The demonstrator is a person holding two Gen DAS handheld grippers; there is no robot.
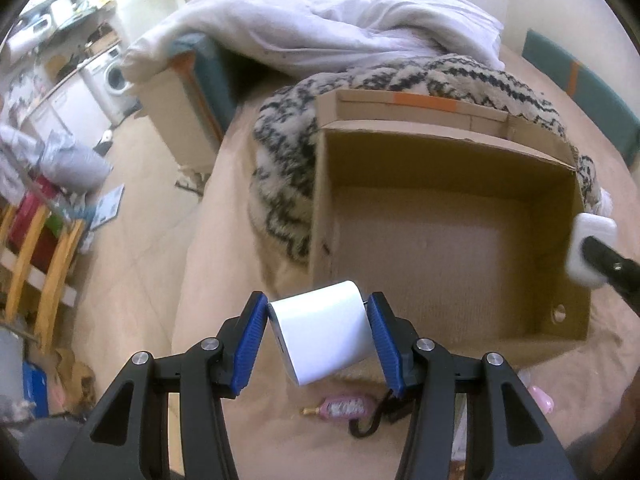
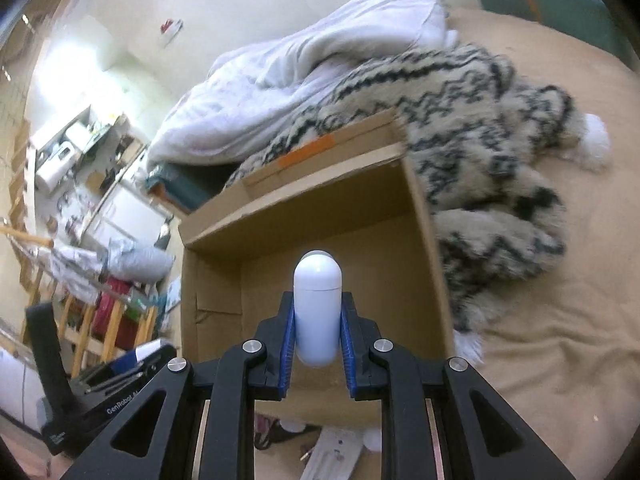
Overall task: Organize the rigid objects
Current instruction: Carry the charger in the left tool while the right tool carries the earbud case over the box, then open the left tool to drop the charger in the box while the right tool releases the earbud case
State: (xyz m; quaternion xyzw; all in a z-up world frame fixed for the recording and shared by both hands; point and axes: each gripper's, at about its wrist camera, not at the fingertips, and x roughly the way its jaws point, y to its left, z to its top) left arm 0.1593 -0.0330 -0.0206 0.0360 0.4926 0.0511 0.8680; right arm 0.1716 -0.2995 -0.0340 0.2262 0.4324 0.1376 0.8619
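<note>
The left tongs (image 1: 318, 336) clench a white plug block (image 1: 324, 336) partway open, above the bed beside the cardboard box's (image 1: 320, 216) near wall. The right tongs (image 2: 318, 332), nearly closed, grip a white capsule-shaped case (image 2: 317, 312) over the box's open inside.

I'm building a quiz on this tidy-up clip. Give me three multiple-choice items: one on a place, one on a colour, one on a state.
1. Where does the cardboard box stand?
A. on the bed, against a patterned blanket
B. on the floor
C. on a shelf

2. What colour are the pads of the left hand-held gripper?
A. red
B. blue
C. green

3. What is inside the box?
A. several items
B. a blanket
C. nothing visible

Answers:
1 A: the box sits on the tan bed sheet with the black-and-cream blanket beside and behind it.
2 B: blue ribbed pads press the white adapter.
3 C: only the bare cardboard floor shows in the left wrist view.
</note>
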